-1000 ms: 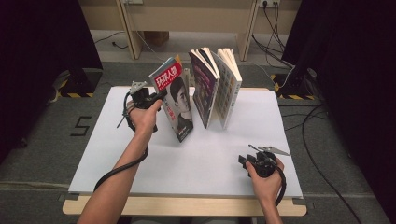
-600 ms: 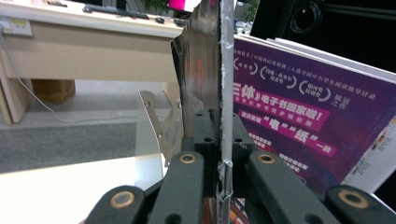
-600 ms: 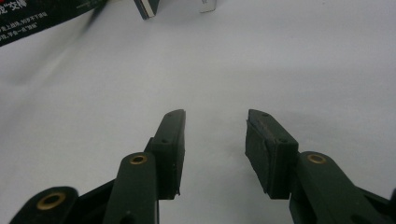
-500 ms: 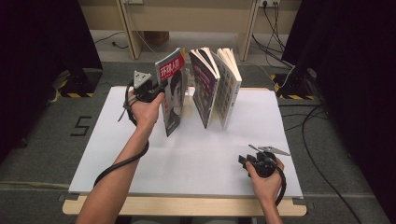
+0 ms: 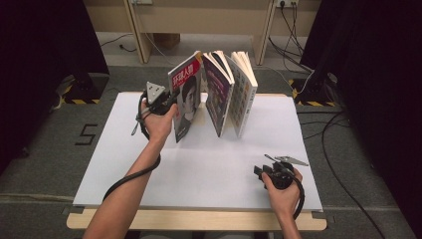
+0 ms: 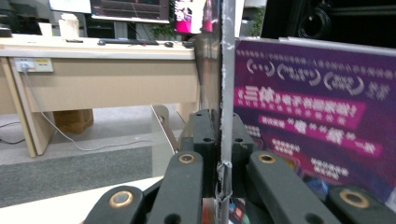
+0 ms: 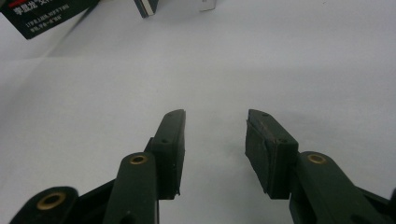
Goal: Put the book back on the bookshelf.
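Note:
Three magazines stand on end at the back of the white table top (image 5: 199, 174). The leftmost magazine (image 5: 188, 97) has a face and a red title on its cover, and my left gripper (image 5: 168, 102) is shut on its left edge. In the left gripper view the jaws clamp that thin magazine edge (image 6: 227, 70), with the purple magazine (image 6: 313, 116) right behind it. The purple magazine (image 5: 220, 97) and a pale third one (image 5: 245, 94) stand fanned open just to the right. My right gripper (image 5: 262, 172) rests near the front right, open (image 7: 215, 135) with only bare table between its pads.
A wooden desk (image 5: 199, 20) stands behind the table, with cables (image 5: 293, 30) on the floor. Dark curtains flank both sides. The bottom corner of a magazine (image 7: 42, 14) lies far ahead of the right gripper.
My left hand has swung the face-cover magazine from a low tilt to nearly upright and shifted it slightly right, toward the purple one. The right hand has stayed still.

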The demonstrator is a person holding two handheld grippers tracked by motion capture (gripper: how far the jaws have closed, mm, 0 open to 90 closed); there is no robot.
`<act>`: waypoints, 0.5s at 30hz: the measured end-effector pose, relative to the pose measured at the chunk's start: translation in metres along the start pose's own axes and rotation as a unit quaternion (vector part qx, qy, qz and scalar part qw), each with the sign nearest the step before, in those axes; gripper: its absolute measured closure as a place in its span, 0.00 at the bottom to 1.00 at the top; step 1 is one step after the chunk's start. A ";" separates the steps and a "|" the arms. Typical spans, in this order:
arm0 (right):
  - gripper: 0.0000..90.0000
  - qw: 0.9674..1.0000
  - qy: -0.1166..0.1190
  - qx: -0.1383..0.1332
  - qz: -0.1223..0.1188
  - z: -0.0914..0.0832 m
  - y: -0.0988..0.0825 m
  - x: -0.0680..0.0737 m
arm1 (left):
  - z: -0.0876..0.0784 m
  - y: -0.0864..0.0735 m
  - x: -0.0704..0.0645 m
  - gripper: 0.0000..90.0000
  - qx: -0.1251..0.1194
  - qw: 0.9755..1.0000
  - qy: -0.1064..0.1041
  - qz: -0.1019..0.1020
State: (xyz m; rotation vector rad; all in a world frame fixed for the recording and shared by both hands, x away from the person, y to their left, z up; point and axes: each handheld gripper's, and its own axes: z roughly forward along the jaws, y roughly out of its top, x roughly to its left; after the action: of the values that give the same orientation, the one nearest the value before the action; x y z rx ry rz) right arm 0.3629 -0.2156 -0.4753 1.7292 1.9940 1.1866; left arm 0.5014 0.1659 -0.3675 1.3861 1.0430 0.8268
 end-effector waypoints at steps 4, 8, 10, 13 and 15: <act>0.64 1.000 -0.001 0.001 0.002 -0.001 0.000 0.000 | -0.002 -0.002 -0.001 0.95 0.006 1.000 -0.002 -0.002; 0.64 1.000 0.000 -0.002 0.001 -0.001 0.000 0.000 | -0.003 -0.002 -0.002 0.94 0.015 1.000 -0.007 -0.009; 0.64 1.000 -0.001 0.000 0.003 -0.001 0.000 0.000 | -0.002 -0.002 -0.001 0.93 0.020 1.000 -0.010 -0.019; 0.64 1.000 0.000 0.002 0.000 -0.001 0.000 0.000 | -0.001 -0.001 0.002 0.93 0.028 0.999 -0.013 -0.037; 0.64 1.000 0.000 0.002 0.001 0.000 0.000 0.000 | 0.000 0.001 0.003 0.92 0.030 0.998 -0.017 -0.051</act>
State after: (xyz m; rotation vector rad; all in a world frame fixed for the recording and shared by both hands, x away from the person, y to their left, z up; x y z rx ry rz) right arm 0.3628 -0.2159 -0.4751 1.7329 1.9960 1.1859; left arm 0.5028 0.1691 -0.3670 1.3809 1.1104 0.7001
